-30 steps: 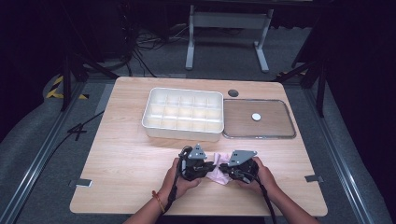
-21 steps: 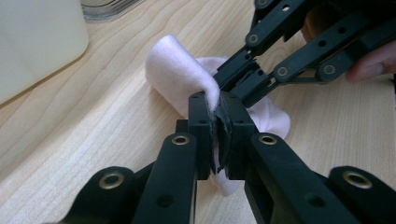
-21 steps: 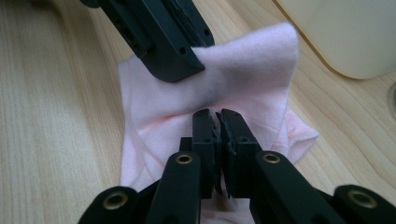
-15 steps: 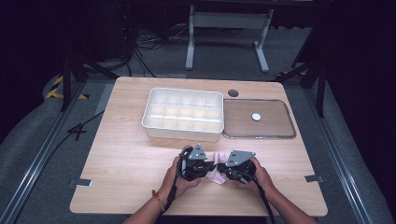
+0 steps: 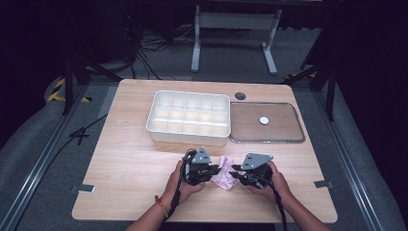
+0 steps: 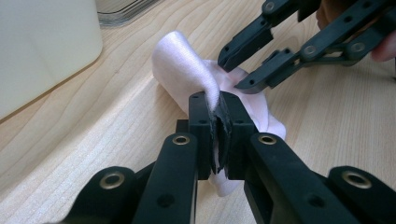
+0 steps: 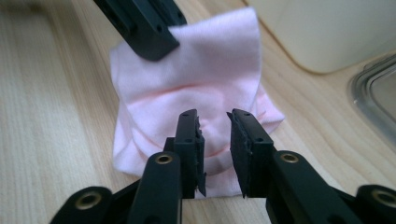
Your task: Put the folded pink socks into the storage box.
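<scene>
A pale pink cloth [image 5: 224,178] lies bunched on the wooden table [image 5: 130,159], between my two grippers and near the front edge. My left gripper [image 5: 217,171] is shut on a raised fold of the cloth [image 6: 180,65], its pads [image 6: 208,122] pinching the fabric. My right gripper [image 5: 235,174] faces it from the right. Its jaws have just been opening and stand a little apart [image 7: 213,122] over the cloth [image 7: 210,60], without pressing on it. In the left gripper view the right gripper [image 6: 234,71] hovers at the cloth's far side.
A white compartment box [image 5: 187,138] stands just behind the cloth. To its right lies a flat clear lid [image 5: 288,137] with a small white disc [image 5: 263,120] on it. A dark round hole [image 5: 240,96] is in the tabletop behind them.
The right gripper's jaws have parted a little at the cloth. Both hands stay about where they were, and the left gripper keeps its hold.
</scene>
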